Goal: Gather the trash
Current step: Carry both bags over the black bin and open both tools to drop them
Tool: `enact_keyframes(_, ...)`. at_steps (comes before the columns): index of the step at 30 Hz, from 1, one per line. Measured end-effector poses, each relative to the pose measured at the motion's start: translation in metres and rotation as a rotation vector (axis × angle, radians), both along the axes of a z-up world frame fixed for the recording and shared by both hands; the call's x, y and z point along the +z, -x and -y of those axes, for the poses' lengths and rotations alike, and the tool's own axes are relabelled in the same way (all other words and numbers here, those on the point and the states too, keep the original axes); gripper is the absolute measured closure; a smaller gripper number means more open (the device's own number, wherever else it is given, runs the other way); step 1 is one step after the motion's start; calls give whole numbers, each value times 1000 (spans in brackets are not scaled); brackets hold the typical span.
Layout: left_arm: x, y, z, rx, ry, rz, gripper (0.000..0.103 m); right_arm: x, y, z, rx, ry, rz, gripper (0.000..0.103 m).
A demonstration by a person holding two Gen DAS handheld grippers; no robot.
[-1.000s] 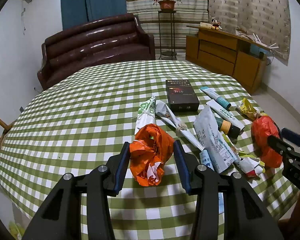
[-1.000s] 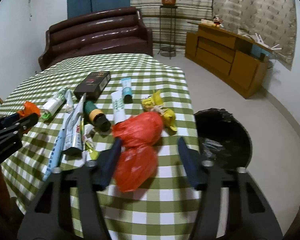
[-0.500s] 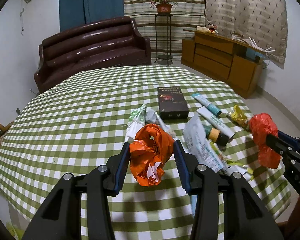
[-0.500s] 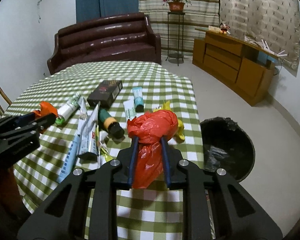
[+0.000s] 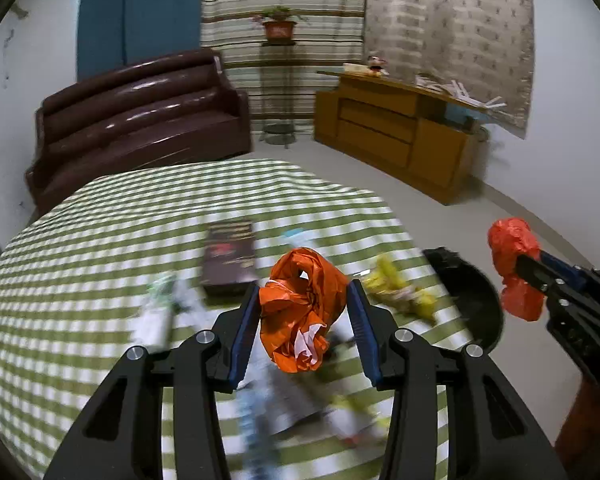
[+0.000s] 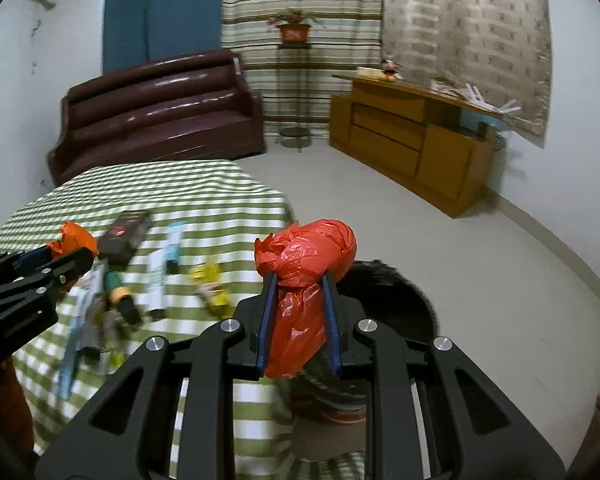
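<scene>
Red bag: knotted plastic trash bundle, clamped between the right gripper jaws at its waist; knot end bulges above the fingers, tail hangs below
Red bag axis: long axis roughly vertical, knot up, loose end pointing down toward the bin
Bin: black-lined trash bin on the floor just off the table edge; in the right wrist view it sits right behind and below the red bag, slightly to the right
Key relation: right gripper is nearly over the bin mouth, so the drop looks like a short move forward and down; right hand is clearly the nearer one
Orange bag: crumpled orange bundle with white paper showing, held between the left gripper jaws, lifted above the table
Orange bag axis: roughly upright, torn end down, no clear pointing direction
Bin from left gripper: forward and to the right, past the table edge, well apart; rim seen at
Left on table: dark box, yellow wrapper, tubes and papers, blurred
Judgement: right releases first, left follows; risk is the red bag's tail catching the rim
</scene>
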State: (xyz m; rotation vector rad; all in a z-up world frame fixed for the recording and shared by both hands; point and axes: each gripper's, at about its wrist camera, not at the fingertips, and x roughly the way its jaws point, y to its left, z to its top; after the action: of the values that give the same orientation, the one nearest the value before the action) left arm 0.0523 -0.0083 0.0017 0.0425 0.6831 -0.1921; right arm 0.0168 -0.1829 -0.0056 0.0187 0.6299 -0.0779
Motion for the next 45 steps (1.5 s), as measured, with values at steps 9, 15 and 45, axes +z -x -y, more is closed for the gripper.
enact_keyframes(9,-9,-27,64,-92,-28,-1,59,-7,-16,42,-79,-11,-6,82)
enact_keyframes(15,-18,-43,98,-135,-49,-17,59,-15,-26,58,-102,-25,-17,82)
enact_keyframes(45,-42,-84,165,-149,-124,-63,36,-42,-59,111,-184,-128,-55,70)
